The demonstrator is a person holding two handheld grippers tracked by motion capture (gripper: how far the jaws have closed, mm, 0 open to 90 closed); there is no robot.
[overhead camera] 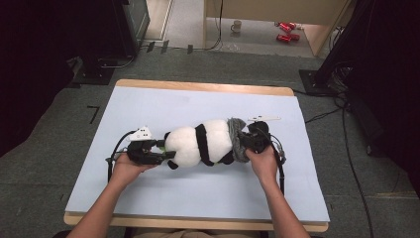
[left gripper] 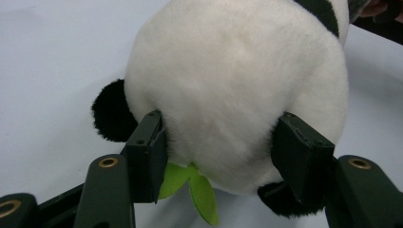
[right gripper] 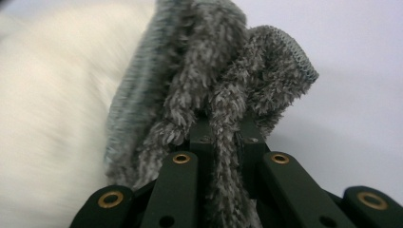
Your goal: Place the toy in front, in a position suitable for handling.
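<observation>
A black-and-white panda plush (overhead camera: 200, 144) lies on its side in the middle of the light blue mat (overhead camera: 163, 101). My left gripper (overhead camera: 165, 149) holds its left end. In the left gripper view the two pads (left gripper: 151, 142) press into the white fur (left gripper: 228, 71) from both sides, above a green felt leaf (left gripper: 199, 190). A grey fuzzy knit cover (overhead camera: 236, 141) wraps the plush's right end. My right gripper (overhead camera: 244, 141) is shut on a fold of that grey cover (right gripper: 209, 71), which bunches up between the jaws of the right gripper (right gripper: 226, 129).
The mat covers a wooden table (overhead camera: 198, 88). On the floor behind it stand a mug (overhead camera: 236, 26) and red items (overhead camera: 286, 30). Dark stands flank the table at left (overhead camera: 99, 54) and right (overhead camera: 341, 54), and cables (overhead camera: 346, 148) run along the right side.
</observation>
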